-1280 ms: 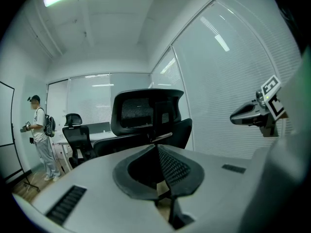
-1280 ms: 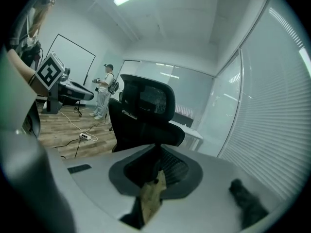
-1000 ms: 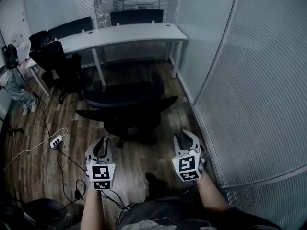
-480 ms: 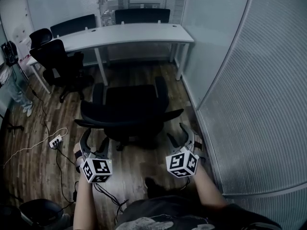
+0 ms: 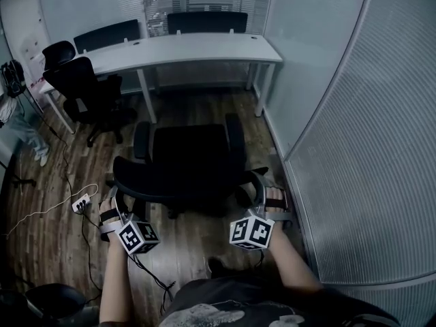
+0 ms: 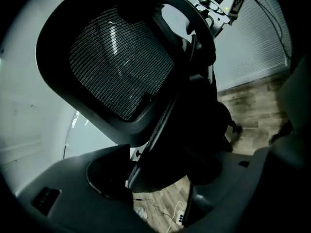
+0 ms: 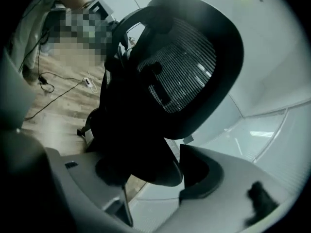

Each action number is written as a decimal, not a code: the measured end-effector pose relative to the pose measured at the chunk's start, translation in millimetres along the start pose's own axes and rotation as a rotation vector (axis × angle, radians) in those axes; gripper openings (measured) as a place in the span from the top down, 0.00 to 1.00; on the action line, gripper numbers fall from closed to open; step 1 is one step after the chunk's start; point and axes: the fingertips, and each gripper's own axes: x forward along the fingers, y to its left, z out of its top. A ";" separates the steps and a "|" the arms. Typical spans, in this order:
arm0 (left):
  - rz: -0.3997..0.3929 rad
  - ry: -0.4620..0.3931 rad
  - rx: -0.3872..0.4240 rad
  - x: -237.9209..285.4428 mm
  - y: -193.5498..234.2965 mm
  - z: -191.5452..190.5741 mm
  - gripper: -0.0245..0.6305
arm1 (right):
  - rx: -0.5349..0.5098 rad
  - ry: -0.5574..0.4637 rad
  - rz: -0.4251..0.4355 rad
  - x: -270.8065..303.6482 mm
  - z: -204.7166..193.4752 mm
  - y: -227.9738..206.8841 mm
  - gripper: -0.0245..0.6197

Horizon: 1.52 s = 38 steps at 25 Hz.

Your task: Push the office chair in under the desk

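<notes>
A black mesh-backed office chair (image 5: 187, 159) stands on the wood floor with its back towards me, a short way out from the long white desk (image 5: 197, 46). My left gripper (image 5: 119, 199) is at the left end of the backrest's top edge. Its jaws are opening, and in the left gripper view (image 6: 194, 164) the backrest's rim (image 6: 160, 125) lies between them with gaps showing. My right gripper (image 5: 268, 191) is at the right end. In the right gripper view (image 7: 141, 169) its jaws stand wide around the backrest's edge (image 7: 146, 144).
A second black chair (image 5: 85, 90) stands at the desk's left end, with others (image 5: 204, 22) behind the desk. A power strip (image 5: 80, 201) and cables lie on the floor at left. A ribbed glass partition (image 5: 354, 148) runs close on the right. A person (image 5: 13, 118) stands far left.
Both grippers have gone forward from near my body up to the chair's backrest, and both sets of jaws have gone from shut to wide open. The chair now looks closer.
</notes>
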 end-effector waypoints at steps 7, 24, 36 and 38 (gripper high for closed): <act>0.005 -0.013 0.004 10.5 4.5 1.9 0.49 | -0.089 0.025 -0.010 20.9 2.1 -1.9 0.56; -0.054 0.027 -0.032 82.1 17.5 15.0 0.54 | -0.044 0.019 0.042 89.4 0.6 -27.4 0.56; -0.063 0.021 -0.035 147.7 31.2 26.3 0.54 | -0.049 0.010 0.037 156.7 0.8 -48.6 0.56; -0.068 0.022 -0.032 159.5 38.1 26.4 0.54 | -0.044 0.008 0.033 166.2 5.0 -52.8 0.56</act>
